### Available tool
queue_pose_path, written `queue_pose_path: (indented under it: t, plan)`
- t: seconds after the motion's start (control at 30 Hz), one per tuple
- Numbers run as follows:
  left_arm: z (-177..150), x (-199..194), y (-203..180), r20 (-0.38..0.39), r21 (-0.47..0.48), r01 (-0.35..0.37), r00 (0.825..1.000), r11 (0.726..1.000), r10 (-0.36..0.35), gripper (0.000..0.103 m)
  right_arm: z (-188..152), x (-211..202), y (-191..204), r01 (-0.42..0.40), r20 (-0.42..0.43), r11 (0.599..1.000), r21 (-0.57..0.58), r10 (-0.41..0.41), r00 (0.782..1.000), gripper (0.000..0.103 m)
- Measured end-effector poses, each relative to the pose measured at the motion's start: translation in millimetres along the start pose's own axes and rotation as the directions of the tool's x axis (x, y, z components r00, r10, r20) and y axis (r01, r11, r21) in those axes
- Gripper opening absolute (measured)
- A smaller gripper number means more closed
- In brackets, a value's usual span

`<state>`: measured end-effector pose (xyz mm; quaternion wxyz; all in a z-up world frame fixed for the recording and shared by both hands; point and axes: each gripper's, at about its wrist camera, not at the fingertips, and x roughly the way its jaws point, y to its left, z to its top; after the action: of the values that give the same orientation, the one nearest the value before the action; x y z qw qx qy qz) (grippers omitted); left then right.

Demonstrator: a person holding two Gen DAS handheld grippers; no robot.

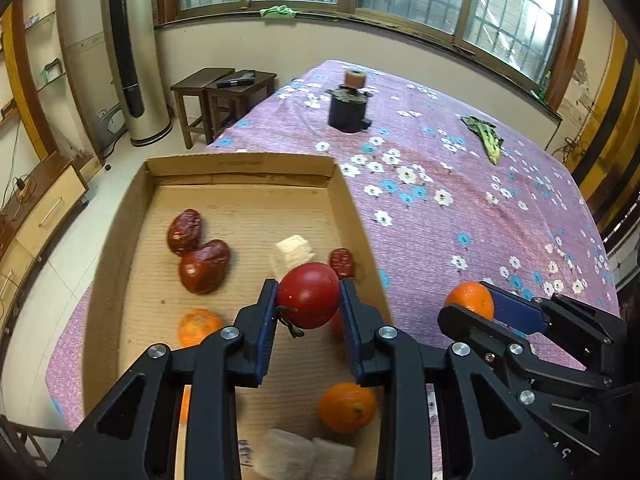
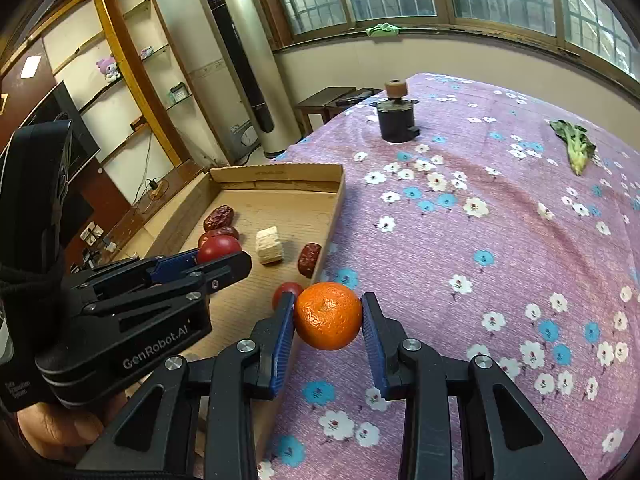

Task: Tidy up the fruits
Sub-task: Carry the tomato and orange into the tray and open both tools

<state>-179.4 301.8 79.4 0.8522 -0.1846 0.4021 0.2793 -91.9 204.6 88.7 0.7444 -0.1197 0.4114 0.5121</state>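
My left gripper is shut on a red tomato and holds it above the cardboard tray. In the right wrist view the left gripper holds that tomato over the tray. My right gripper is shut on an orange, just right of the tray's edge above the purple cloth; it also shows in the left wrist view. The tray holds red dates, two oranges, another small tomato and pale cut pieces.
The table has a purple flowered cloth. A dark cylinder with a knob stands at the back. A green leafy vegetable lies at the far right. Wooden stools and a tall air conditioner stand beyond the table.
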Motion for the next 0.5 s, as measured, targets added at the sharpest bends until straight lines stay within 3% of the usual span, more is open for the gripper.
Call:
queue_pose_path:
  t: [0.5]
  plan:
    - [-8.9, -11.0, 57.8, 0.003, -0.062, -0.071, 0.997, 0.996, 0.071, 0.028, 7.7, 27.6, 33.9, -0.045, -0.036, 0.998, -0.051, 0.044, 0.998, 0.033]
